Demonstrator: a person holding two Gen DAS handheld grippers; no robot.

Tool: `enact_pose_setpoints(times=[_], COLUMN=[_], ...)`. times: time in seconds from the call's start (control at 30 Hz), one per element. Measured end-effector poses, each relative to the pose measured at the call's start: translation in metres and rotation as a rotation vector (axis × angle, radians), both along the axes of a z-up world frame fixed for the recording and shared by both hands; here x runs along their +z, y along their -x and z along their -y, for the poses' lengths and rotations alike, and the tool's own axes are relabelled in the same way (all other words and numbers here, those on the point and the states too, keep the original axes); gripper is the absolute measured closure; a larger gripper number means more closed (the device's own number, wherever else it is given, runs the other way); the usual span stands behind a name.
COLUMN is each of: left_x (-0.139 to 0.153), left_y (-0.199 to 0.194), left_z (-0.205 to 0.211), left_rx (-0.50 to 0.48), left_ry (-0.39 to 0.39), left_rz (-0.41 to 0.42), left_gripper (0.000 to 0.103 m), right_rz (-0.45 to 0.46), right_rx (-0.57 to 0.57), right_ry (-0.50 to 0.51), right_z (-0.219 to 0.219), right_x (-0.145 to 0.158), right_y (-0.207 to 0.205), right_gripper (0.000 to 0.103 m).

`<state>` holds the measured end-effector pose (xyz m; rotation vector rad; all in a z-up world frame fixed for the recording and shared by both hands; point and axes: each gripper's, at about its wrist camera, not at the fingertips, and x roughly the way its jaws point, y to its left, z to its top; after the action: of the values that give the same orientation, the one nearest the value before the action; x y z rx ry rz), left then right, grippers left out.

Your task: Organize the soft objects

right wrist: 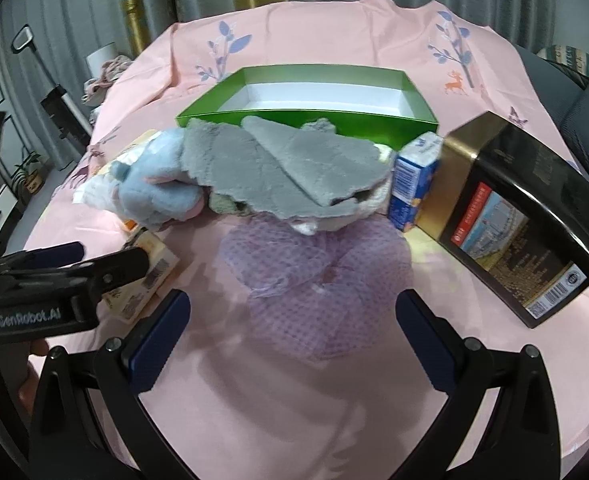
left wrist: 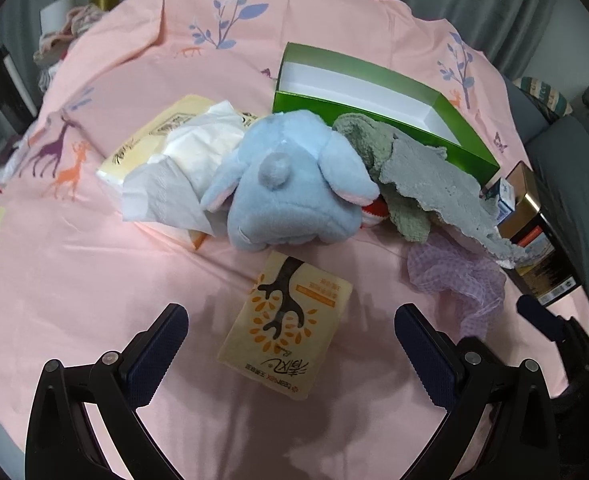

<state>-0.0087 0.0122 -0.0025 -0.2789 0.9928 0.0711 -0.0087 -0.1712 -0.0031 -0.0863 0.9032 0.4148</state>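
A blue plush toy (left wrist: 290, 184) lies on the pink cloth in front of an empty green box (left wrist: 374, 92). A grey towel (left wrist: 434, 176) and a green cloth (left wrist: 370, 140) lie beside the toy. A purple mesh cloth (left wrist: 454, 280) lies to the right. A small yellow tissue pack (left wrist: 290, 320) lies between the fingers of my open left gripper (left wrist: 290, 344). My right gripper (right wrist: 294, 332) is open over the purple mesh cloth (right wrist: 318, 280), with the grey towel (right wrist: 294, 168), blue toy (right wrist: 154, 196) and green box (right wrist: 314, 120) beyond it.
A large opened tissue pack (left wrist: 174, 148) lies left of the toy. A black and gold tin (right wrist: 514, 216) and a small blue carton (right wrist: 412, 184) stand at the right. The left gripper (right wrist: 74, 276) shows in the right wrist view. Curtains hang behind the table.
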Motion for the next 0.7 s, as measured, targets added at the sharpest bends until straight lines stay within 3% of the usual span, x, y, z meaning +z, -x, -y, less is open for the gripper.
enact_pose_setpoints(times=[0.1,0.23,0.33,0.53,0.63,0.7], left_x=[0.0,-0.005,-0.009,-0.017,-0.02,-0.021], left_y=[-0.001,-0.001,0.0,-0.002,-0.004,-0.005], left_z=[-0.004,-0.02,-0.027,-0.037,-0.035,-0.034], left_rx=[-0.022,-0.101,-0.099,-0.115,-0.123,-0.126], left_ry=[0.008,0.144,0.106,0.205,0.191,0.198], left_rz=[0.003,-0.004,-0.012,-0.043,-0.041,-0.039], left_gripper=[0.0,0.0,0.0,0.0,0.0,0.0], right_rz=[0.008,0.045,0.018,-0.036,-0.044,-0.034], right_rx=[0.101,0.286,0.317,0.33,0.357,0.378], right_ry=[-0.058,-0.158,-0.195,-0.214,-0.207,-0.181], right_z=[-0.006,-0.017,-0.023,-0.042,-0.051,-0.062], right_x=[0.002,0.003,-0.003,-0.018,-0.024,-0.028], right_y=[0.009,0.029,0.032,0.024,0.022,0.024], right_gripper=[0.001,0.0,0.001,0.002,0.012,0.026])
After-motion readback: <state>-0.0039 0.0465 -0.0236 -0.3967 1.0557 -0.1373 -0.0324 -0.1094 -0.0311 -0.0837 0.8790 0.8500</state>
